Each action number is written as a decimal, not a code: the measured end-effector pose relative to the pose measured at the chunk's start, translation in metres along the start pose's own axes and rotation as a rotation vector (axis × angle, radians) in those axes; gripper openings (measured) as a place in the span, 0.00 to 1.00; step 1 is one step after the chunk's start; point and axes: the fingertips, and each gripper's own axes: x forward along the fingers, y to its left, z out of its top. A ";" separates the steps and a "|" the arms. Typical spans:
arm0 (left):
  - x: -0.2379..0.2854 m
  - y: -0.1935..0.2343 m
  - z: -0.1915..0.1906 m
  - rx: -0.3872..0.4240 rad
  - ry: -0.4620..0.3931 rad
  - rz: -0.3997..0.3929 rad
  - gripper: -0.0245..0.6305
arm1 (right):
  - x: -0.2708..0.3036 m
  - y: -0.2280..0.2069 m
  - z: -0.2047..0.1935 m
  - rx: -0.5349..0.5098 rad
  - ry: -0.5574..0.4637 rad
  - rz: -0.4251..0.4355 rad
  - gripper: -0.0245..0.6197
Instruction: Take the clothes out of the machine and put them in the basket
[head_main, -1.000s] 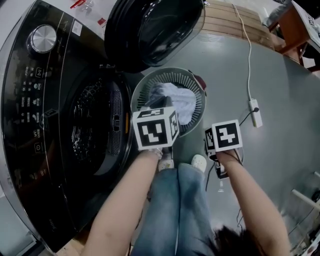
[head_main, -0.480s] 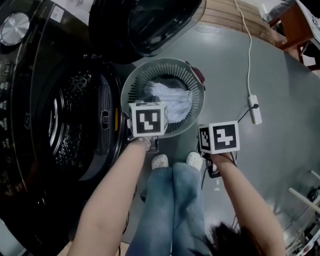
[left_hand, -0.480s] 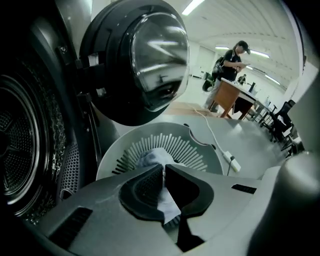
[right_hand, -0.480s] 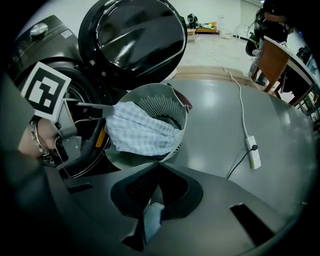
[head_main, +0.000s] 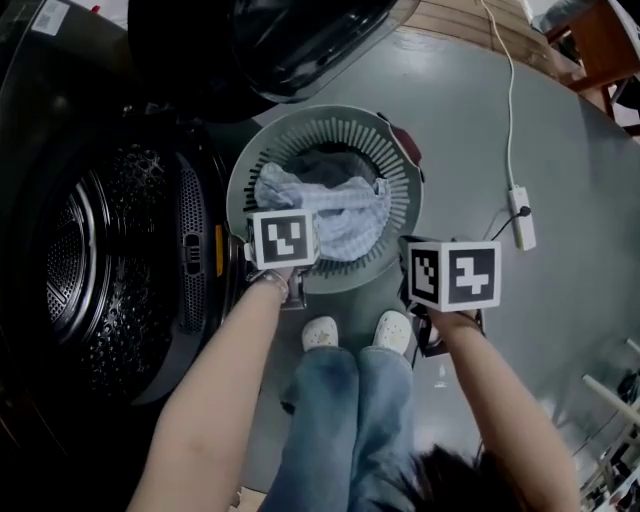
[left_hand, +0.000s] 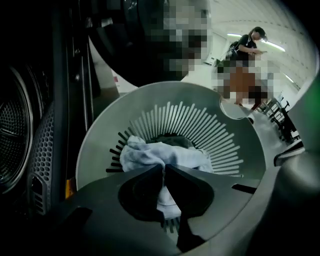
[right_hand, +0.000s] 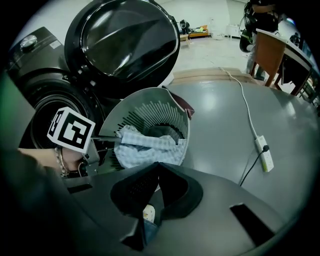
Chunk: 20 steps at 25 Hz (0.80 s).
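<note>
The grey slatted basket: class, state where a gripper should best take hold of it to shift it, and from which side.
Probably the basket at its right rim, from above, one jaw inside and one outside: that wall is thin, upright, clear of the checked cloth and away from the washer.

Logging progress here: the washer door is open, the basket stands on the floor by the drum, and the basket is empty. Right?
No, the basket is not empty: a light checked cloth lies in it, as the head view shows. The rest holds: the washer door is open and the basket stands on the floor by the drum.
</note>
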 end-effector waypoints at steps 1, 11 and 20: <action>0.005 0.004 -0.003 -0.011 0.009 0.007 0.06 | 0.002 -0.002 0.003 0.008 -0.008 -0.001 0.04; 0.007 -0.008 -0.002 -0.061 0.013 -0.081 0.83 | -0.004 0.003 0.014 0.101 -0.039 0.020 0.04; -0.073 -0.006 -0.006 -0.026 0.044 -0.022 0.83 | -0.056 0.030 0.021 0.084 -0.020 -0.001 0.04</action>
